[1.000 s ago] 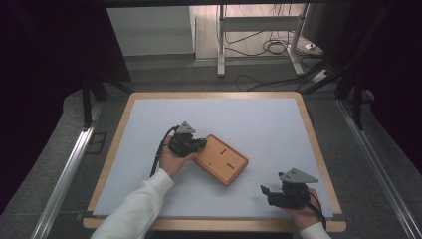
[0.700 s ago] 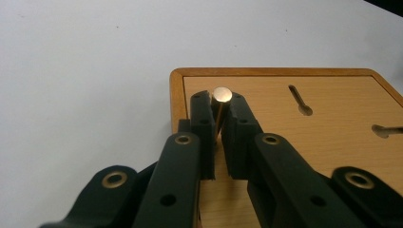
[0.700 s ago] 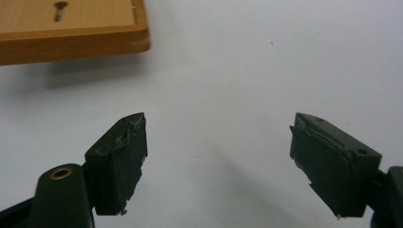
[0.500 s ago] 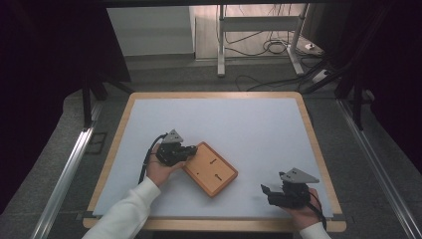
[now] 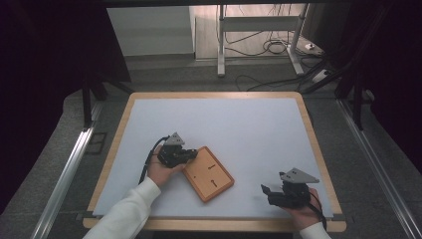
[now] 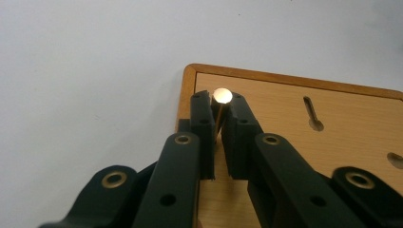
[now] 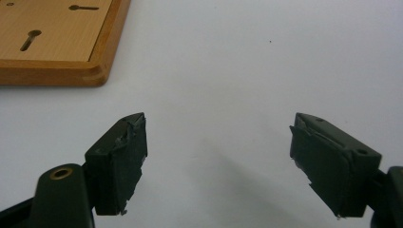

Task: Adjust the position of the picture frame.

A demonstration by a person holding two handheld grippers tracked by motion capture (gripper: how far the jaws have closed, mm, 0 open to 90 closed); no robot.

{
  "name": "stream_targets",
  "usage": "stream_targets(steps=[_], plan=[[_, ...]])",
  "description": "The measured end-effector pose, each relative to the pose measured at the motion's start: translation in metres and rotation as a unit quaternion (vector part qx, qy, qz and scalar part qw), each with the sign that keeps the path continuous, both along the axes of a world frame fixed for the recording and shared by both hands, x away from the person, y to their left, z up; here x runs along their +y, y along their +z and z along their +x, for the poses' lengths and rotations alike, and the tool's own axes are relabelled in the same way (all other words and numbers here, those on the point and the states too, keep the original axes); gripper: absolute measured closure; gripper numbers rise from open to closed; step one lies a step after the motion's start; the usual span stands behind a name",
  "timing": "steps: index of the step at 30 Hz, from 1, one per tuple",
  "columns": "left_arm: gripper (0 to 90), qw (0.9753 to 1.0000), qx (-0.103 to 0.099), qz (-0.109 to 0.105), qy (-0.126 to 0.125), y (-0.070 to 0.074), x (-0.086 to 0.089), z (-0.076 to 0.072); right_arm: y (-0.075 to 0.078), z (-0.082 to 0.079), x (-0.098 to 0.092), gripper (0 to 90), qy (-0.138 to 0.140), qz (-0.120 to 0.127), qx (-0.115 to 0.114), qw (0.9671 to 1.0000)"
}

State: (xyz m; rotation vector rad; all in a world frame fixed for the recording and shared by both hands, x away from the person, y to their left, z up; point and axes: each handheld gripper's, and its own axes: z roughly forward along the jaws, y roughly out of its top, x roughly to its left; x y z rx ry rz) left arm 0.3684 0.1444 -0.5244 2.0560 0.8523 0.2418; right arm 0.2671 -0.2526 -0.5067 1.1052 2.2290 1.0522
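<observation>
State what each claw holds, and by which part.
The left claw grips a small metal peg by its shaft, over the wooden board. The right claw holds nothing.

We see the white table top (image 5: 239,129) evenly lit against dark surroundings | bright floor beyond | glare on the metal pin head (image 6: 222,96) | right gripper (image 7: 218,161) jaws cast a soft shadow, near parts slightly blurred.

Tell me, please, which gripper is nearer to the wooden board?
The left. The left gripper is at the wooden board's upper-left corner, its jaws closed on a small metal pin over the board. The right gripper rests open on the table, apart from the board's right side.
</observation>
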Motion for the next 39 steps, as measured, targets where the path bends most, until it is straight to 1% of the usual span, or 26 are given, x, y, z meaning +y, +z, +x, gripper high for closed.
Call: stream_targets(steps=[2,7,8,9,13,16,22,25,27,28,29,30,31,32,33,34,35,36,39], plan=[[84.2,1.0000,0.003,0.001,-0.002,-0.002,0.000,0.001,-0.001,0.001,0.000,20.7,0.000,0.000,0.002,1.0000],[84.2,1.0000,0.002,0.005,-0.005,-0.002,0.000,0.002,-0.001,0.001,0.000,20.8,0.000,-0.002,0.002,1.0000],[84.2,0.9999,0.004,0.008,-0.009,-0.001,0.000,0.003,-0.001,0.001,0.000,20.7,0.001,-0.001,0.002,1.0000],[84.0,0.9997,0.008,0.012,-0.020,0.000,0.000,0.006,-0.001,0.001,0.000,20.8,0.001,-0.002,0.002,1.0000],[84.1,0.9995,0.009,0.018,-0.023,0.001,-0.003,0.011,-0.001,0.001,0.001,20.8,0.003,-0.002,0.004,1.0000],[84.0,0.9996,0.010,0.014,-0.020,0.001,-0.004,0.013,-0.002,0.001,0.001,20.8,0.003,-0.003,0.003,1.0000],[83.9,0.9996,0.009,0.012,-0.023,0.000,-0.005,0.015,-0.002,0.001,0.001,20.8,0.004,-0.002,0.004,1.0000],[83.2,0.9996,0.013,0.008,-0.022,0.000,-0.004,0.015,-0.002,0.001,0.001,20.7,0.006,-0.002,0.004,1.0000],[82.6,0.9996,0.019,0.001,-0.021,0.000,-0.003,0.016,-0.001,0.001,0.001,20.7,0.005,-0.002,0.003,1.0000],[81.3,0.9996,0.023,-0.010,-0.015,-0.001,-0.002,0.015,-0.001,0.000,0.001,20.8,0.005,-0.001,0.003,1.0000],[77.1,0.9995,0.024,-0.021,-0.006,0.000,0.000,0.014,-0.001,0.000,0.001,20.8,0.004,-0.001,0.003,1.0000],[69.4,0.9994,0.024,-0.025,0.002,0.002,0.002,0.012,-0.001,0.000,0.001,20.7,0.004,-0.001,0.002,1.0000],[62.7,0.9995,0.022,-0.023,0.006,0.003,0.004,0.011,-0.001,0.000,0.000,20.8,0.003,0.001,0.001,1.0000],[59.7,0.9996,0.015,-0.017,0.019,0.006,0.009,0.006,-0.001,0.000,0.000,20.8,0.003,0.001,0.001,1.0000],[55.6,0.9996,0.015,-0.017,0.019,0.006,0.009,0.006,-0.001,0.000,0.000,20.7,0.003,0.001,0.001,1.0000],[51.1,0.9991,0.022,-0.023,0.028,0.007,0.015,0.001,-0.001,0.000,0.000,20.7,0.003,0.001,0.002,1.0000],[48.0,0.9991,0.022,-0.023,0.028,0.007,0.015,0.001,-0.001,0.000,0.000,20.7,0.003,0.001,0.002,1.0000],[45.2,0.9986,0.026,-0.027,0.037,0.008,0.023,-0.005,-0.001,0.000,0.001,20.8,0.004,0.000,0.002,1.0000],[41.2,0.9982,0.029,-0.029,0.044,0.009,0.029,-0.012,0.000,0.000,0.002,21.7,0.006,0.001,0.002,1.0000]])
